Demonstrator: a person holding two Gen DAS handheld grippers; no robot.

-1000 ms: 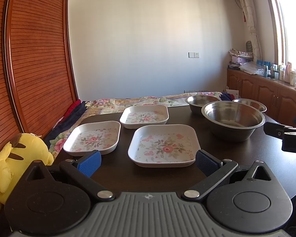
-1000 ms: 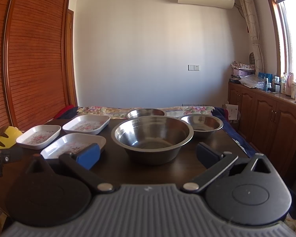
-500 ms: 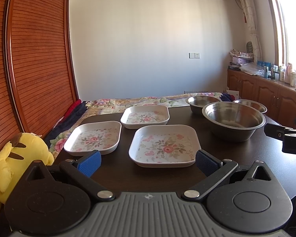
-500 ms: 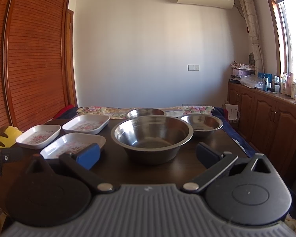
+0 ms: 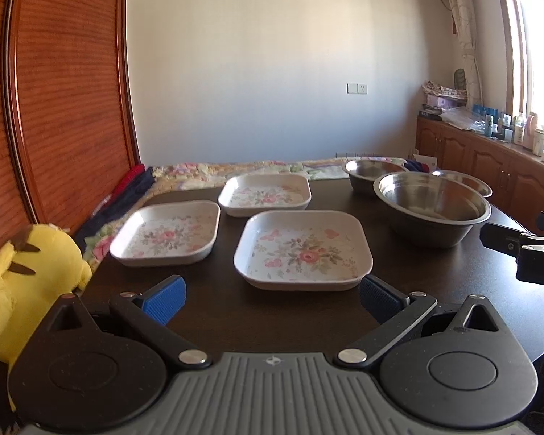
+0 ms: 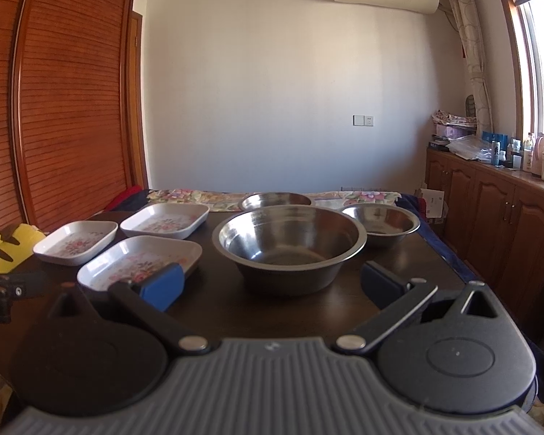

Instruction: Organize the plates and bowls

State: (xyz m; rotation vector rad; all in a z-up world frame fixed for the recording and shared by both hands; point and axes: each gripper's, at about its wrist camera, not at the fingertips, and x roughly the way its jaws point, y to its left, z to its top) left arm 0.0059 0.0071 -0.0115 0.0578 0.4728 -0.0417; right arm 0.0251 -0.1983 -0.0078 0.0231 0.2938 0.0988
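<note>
Three white floral square plates lie on the dark table (image 5: 417,282): a near one (image 5: 303,250), a left one (image 5: 167,232) and a far one (image 5: 266,194). A large steel bowl (image 5: 431,207) stands to the right, with two smaller steel bowls (image 5: 371,170) (image 5: 464,181) behind it. My left gripper (image 5: 272,299) is open and empty just in front of the near plate. My right gripper (image 6: 272,284) is open and empty in front of the large bowl (image 6: 289,243). The plates also show in the right wrist view (image 6: 139,259).
A yellow plush toy (image 5: 21,282) sits at the table's left edge. A floral bedspread (image 5: 235,172) lies beyond the far edge. Wooden cabinets (image 6: 497,217) with bottles run along the right wall. A slatted wooden wardrobe (image 5: 54,90) stands on the left.
My left gripper has edged slightly forward and left toward the near plate. The right gripper has barely moved. Both stay open.
</note>
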